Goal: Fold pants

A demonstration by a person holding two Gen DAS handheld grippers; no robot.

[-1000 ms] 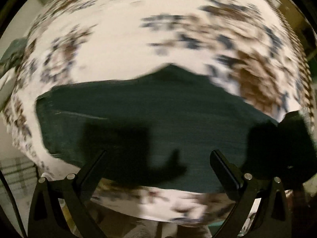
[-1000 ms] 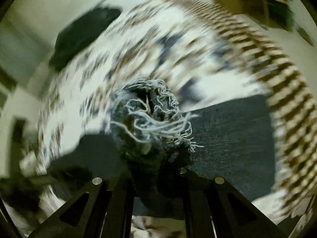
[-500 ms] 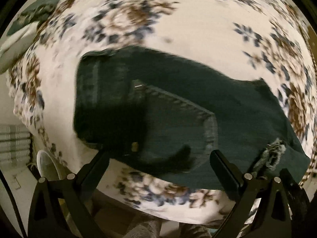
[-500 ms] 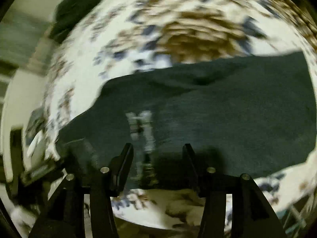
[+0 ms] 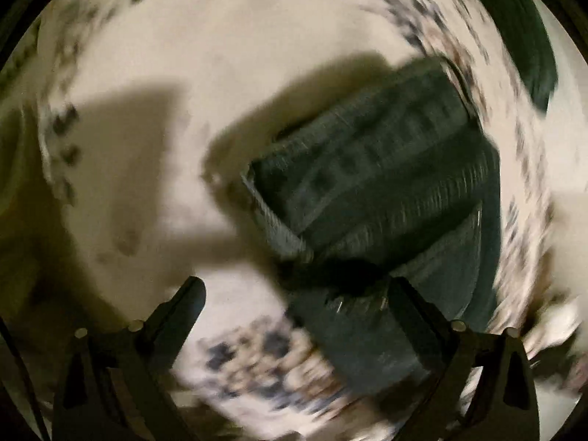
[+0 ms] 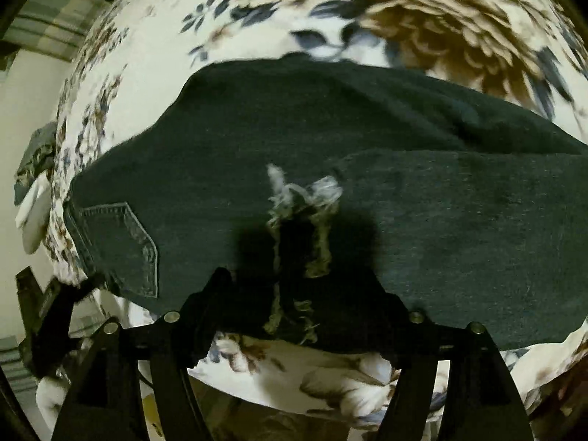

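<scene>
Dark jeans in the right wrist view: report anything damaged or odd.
The dark jeans have a frayed rip with pale loose threads, just ahead of the open right gripper. It may be deliberate distressing; otherwise they lie flat on the floral bedspread.

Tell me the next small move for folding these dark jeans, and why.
Probably lower the open right tongs onto the frayed hem and close. The dark denim jeans lie spread across the floral bedspread, unfolded, hem directly ahead; the left view is blurred.
</scene>
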